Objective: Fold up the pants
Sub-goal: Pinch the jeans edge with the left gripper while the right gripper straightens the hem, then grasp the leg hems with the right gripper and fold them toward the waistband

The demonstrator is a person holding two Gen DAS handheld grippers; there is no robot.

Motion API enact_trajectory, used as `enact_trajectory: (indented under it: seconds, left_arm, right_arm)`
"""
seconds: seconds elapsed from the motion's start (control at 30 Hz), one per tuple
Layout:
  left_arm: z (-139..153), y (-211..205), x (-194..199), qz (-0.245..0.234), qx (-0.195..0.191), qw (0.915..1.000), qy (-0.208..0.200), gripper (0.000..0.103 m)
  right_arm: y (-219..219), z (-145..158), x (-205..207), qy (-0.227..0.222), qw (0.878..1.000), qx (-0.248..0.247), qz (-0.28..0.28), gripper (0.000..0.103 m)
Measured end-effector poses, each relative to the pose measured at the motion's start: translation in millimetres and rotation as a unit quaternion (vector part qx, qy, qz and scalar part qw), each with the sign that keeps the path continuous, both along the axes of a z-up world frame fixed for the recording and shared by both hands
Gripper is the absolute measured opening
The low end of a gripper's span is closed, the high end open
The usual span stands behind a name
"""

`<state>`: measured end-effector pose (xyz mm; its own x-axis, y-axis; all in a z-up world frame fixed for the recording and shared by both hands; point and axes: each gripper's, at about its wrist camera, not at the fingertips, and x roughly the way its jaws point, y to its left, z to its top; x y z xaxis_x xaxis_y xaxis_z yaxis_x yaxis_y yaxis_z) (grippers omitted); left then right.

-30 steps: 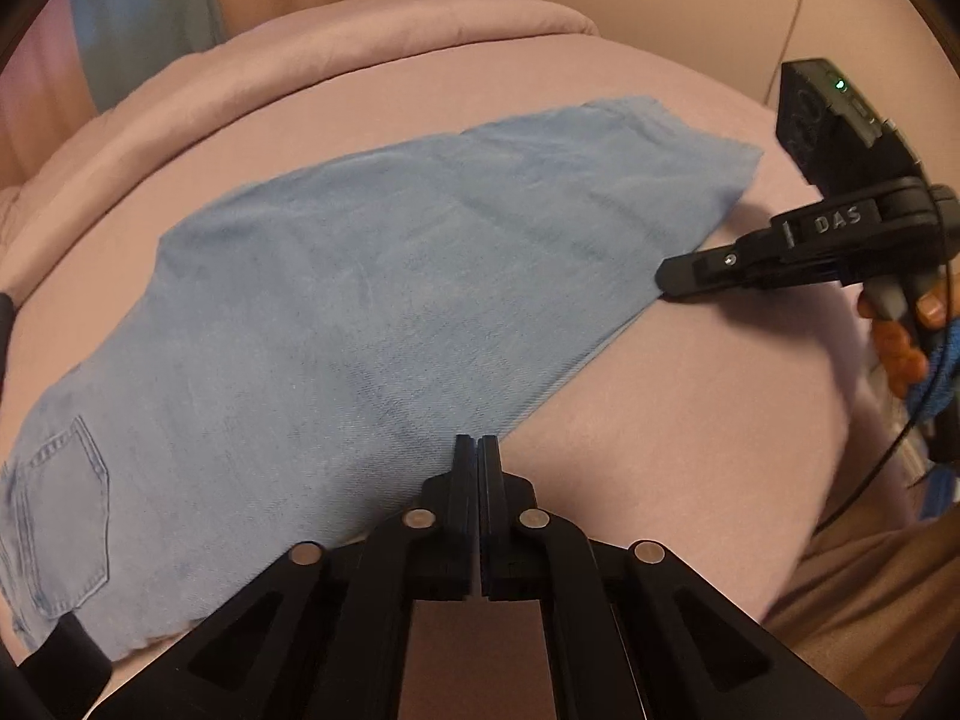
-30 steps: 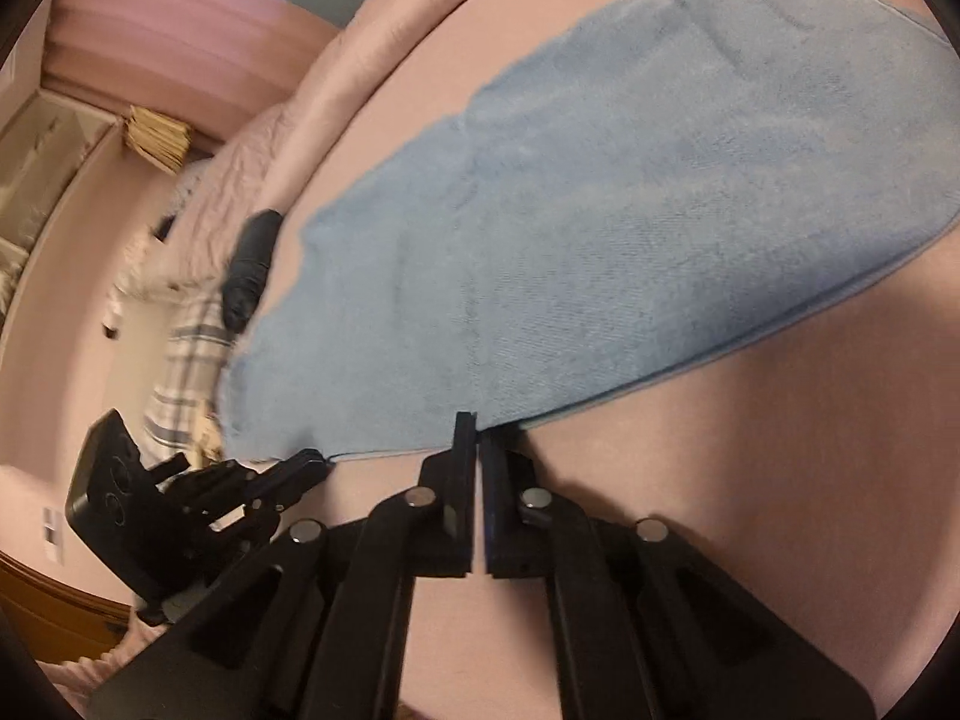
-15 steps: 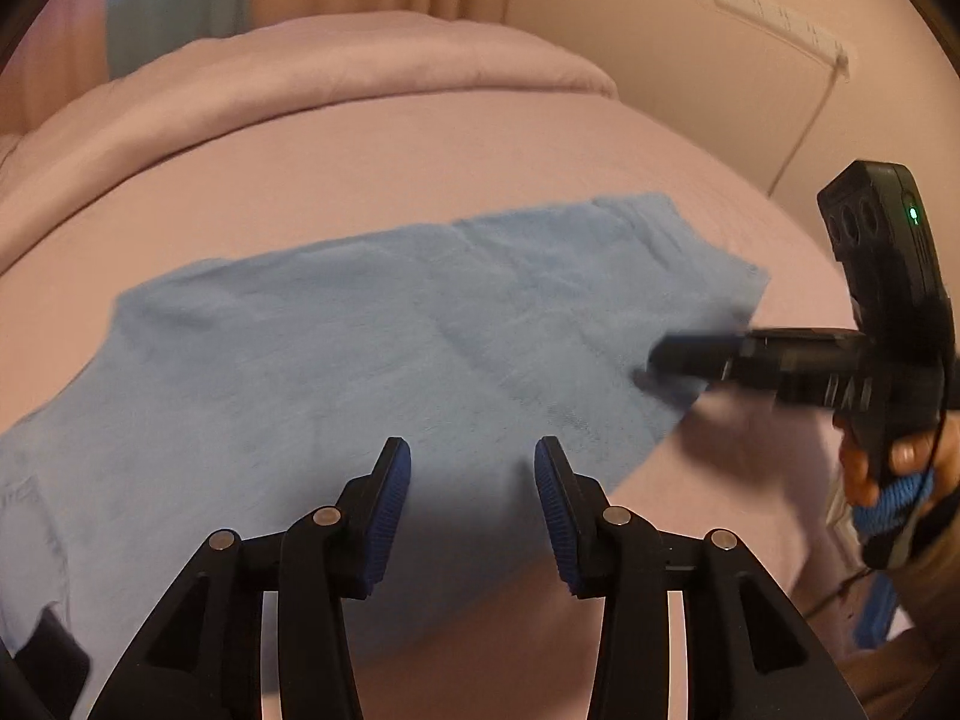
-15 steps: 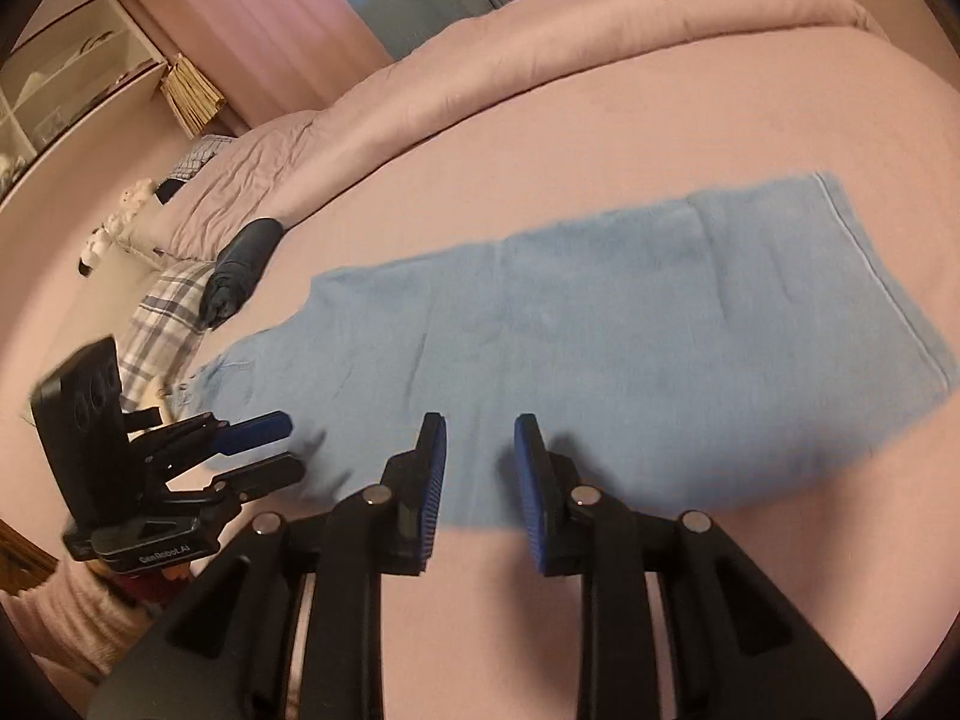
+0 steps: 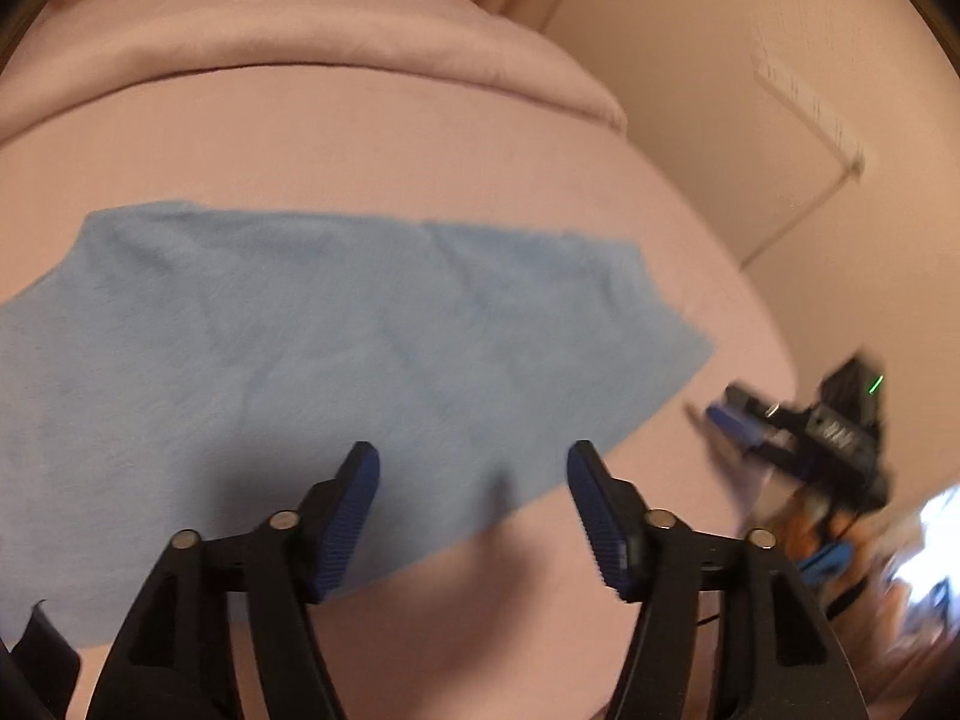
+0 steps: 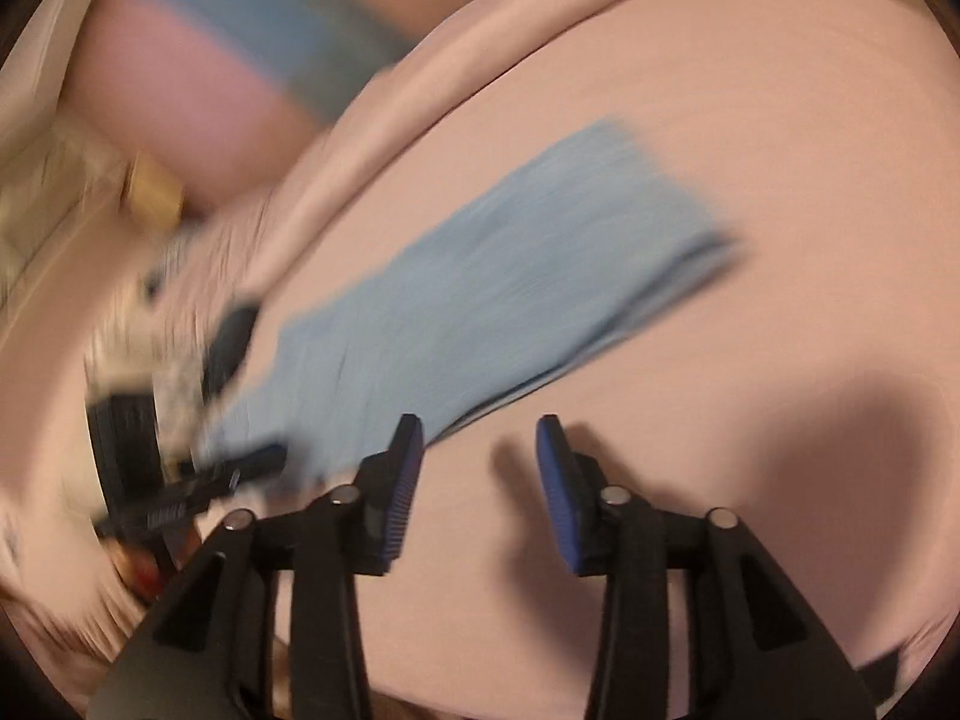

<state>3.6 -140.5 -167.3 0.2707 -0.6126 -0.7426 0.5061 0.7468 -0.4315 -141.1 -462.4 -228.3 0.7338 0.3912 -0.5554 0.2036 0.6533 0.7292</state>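
Light blue jeans (image 5: 336, 348) lie flat on the pink bed (image 5: 420, 138), legs stacked, hem end toward the right. My left gripper (image 5: 471, 480) is open and empty, held above the jeans' near edge. In the blurred right wrist view the jeans (image 6: 480, 300) stretch from lower left to upper right. My right gripper (image 6: 480, 450) is open and empty, raised over bare bedding just beside the jeans' near edge. The right gripper also shows at the right in the left wrist view (image 5: 738, 420), off the cloth. The left gripper shows at the left in the right wrist view (image 6: 240, 468).
A rolled pink duvet (image 5: 360, 18) lies along the far side of the bed. A wall with a power strip (image 5: 804, 102) stands to the right. A dark object (image 6: 231, 336) and blurred clutter sit beyond the jeans' waist end.
Both grippers went from shut at the jeans' near edge to wide open, and lifted back away from the cloth. The jeans stay flat. The right wrist view is now motion-blurred.
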Motion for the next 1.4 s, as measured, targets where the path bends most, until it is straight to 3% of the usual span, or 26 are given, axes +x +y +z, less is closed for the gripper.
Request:
enact_trajectory:
  seconds: [0.13,0.23,0.4,0.47,0.5,0.53,0.6,0.73,0.8,0.87,0.93,1.03,1.1,1.2,1.27,1.3,1.4]
  left_arm:
    - [-0.2,-29.0,11.1,0.011,0.011,0.9999,0.003,0.065]
    - [-4.7,-38.8,15.0,0.014,0.019,0.9997,0.008,0.065]
    - [-22.4,-29.1,24.5,0.059,0.022,0.9972,0.042,0.065]
    - [-29.5,-23.4,28.4,0.068,0.011,0.9959,0.057,0.065]
    - [-31.4,-17.5,28.0,0.072,-0.001,0.9955,0.063,0.065]
    - [-32.4,-14.2,28.3,0.074,-0.009,0.9950,0.067,0.065]
    - [-33.0,-8.9,31.1,0.075,-0.021,0.9934,0.084,0.065]
    - [-28.9,9.5,35.4,0.088,-0.047,0.9871,0.126,0.065]
    - [-21.8,20.9,34.0,0.100,-0.073,0.9843,0.126,0.065]
    - [-11.0,33.2,32.1,0.097,-0.118,0.9800,0.127,0.065]
    - [-1.0,41.9,31.6,0.093,-0.154,0.9756,0.126,0.066]
    - [13.4,51.8,31.9,0.088,-0.197,0.9694,0.117,0.079]
    - [13.3,52.3,35.3,0.079,-0.225,0.9635,0.122,0.080]
    - [-2.5,47.0,48.4,0.069,-0.240,0.9549,0.161,0.080]
    - [-14.1,42.3,53.3,0.073,-0.221,0.9567,0.175,0.080]
    - [-18.5,41.8,51.5,0.077,-0.212,0.9585,0.174,0.077]
    - [-30.4,50.7,49.4,0.095,-0.197,0.9595,0.178,0.046]
  right_arm:
    - [-38.3,-17.0,-1.0,0.001,0.995,0.064,-0.072,0.046]
    - [-40.3,-17.5,17.7,0.007,0.995,0.054,-0.081,0.046]
    - [-41.0,-17.4,41.6,0.029,0.996,0.033,-0.083,0.045]
    - [-36.0,-16.5,44.8,0.031,0.996,0.027,-0.085,0.040]
    - [-36.6,-16.5,44.0,0.035,0.995,0.023,-0.087,0.026]
    - [-36.3,-16.1,40.1,0.036,0.995,0.022,-0.086,0.021]
    - [-39.9,-15.9,36.4,0.033,0.995,0.028,-0.087,0.017]
    - [-23.9,8.6,37.1,0.002,0.997,-0.019,-0.072,0.013]
    - [-2.6,33.9,44.1,-0.028,0.995,-0.083,-0.041,0.012]
    - [25.2,56.9,51.2,-0.057,0.988,-0.147,-0.002,0.012]
    - [64.8,78.2,58.6,-0.091,0.972,-0.212,0.051,0.012]
    - [112.1,86.4,69.3,-0.114,0.951,-0.264,0.112,0.012]
    - [137.7,82.6,75.2,-0.119,0.940,-0.284,0.144,0.012]
    - [172.1,71.3,80.9,-0.122,0.924,-0.311,0.185,0.012]
    - [193.1,63.6,78.2,-0.121,0.911,-0.336,0.208,0.012]
    - [201.1,59.8,77.8,-0.118,0.904,-0.348,0.218,0.012]
    - [219.0,51.4,74.5,-0.111,0.888,-0.379,0.237,0.012]
